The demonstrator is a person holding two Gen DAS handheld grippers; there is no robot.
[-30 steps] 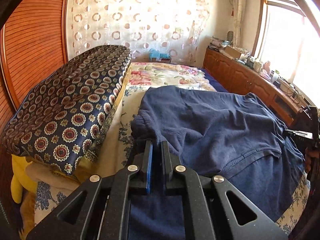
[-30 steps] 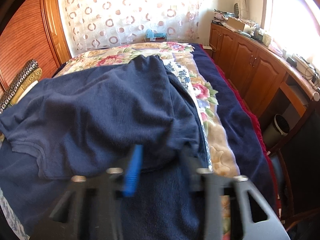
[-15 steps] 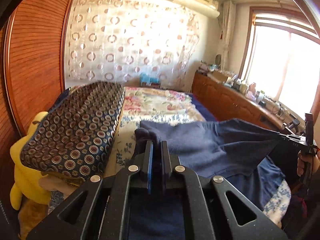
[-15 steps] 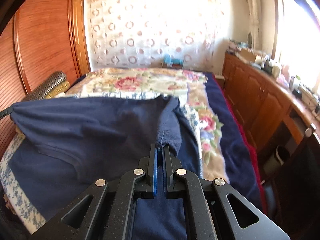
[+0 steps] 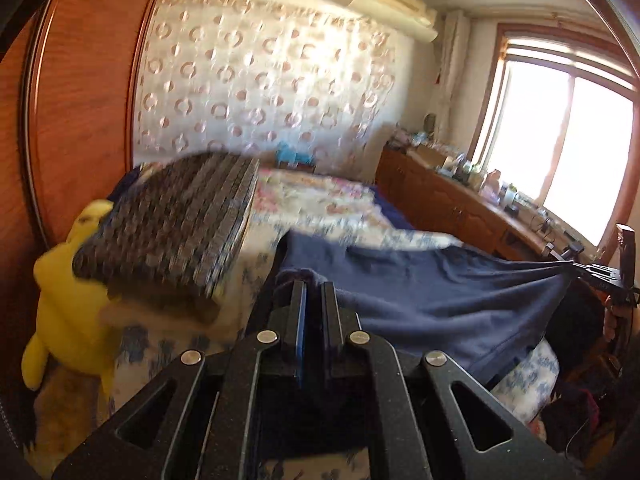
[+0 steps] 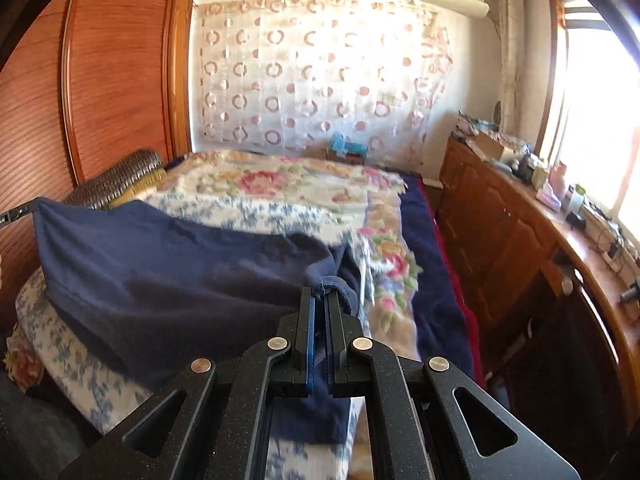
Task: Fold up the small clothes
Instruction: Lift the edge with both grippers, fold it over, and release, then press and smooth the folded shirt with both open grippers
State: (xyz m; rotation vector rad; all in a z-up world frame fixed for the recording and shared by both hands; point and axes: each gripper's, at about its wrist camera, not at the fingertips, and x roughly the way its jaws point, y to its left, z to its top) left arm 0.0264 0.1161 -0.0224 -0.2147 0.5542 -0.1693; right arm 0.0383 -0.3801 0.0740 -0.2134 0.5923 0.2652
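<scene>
Room: we see a bedroom with a bed (image 6: 384, 216) under a floral cover, a wooden wardrobe (image 6: 120, 80) along its left side and a ring-patterned curtain (image 6: 320, 80) behind its far end.
Right side of room: we note a low wooden cabinet (image 6: 500, 224) running along the bed's right edge, below a bright window (image 5: 568, 148); its top carries small items too blurred to identify.
Task item: we locate the navy garment (image 6: 168, 264) at the near end of the bed, lifted and stretched between the two tools, with its lower part hanging down onto the blue-and-white sheet.
Left tool (image 5: 312, 286): we see the jaws closed on one corner of the navy garment; cloth bunches over the fingertips. In the right wrist view only its tip shows, at the garment's far-left corner.
Right tool (image 6: 319, 294): we see the jaws clamped on the opposite corner of the garment, a small fold of cloth standing above the fingertips. In the left wrist view it sits at the far right, with the cloth pulled taut to it.
Pillow (image 5: 172, 224): we find a dark patterned pillow at the bed's left edge, blurred.
Soft toy (image 5: 68, 304): we find a yellow plush toy beside and below the pillow, against the wardrobe.
</scene>
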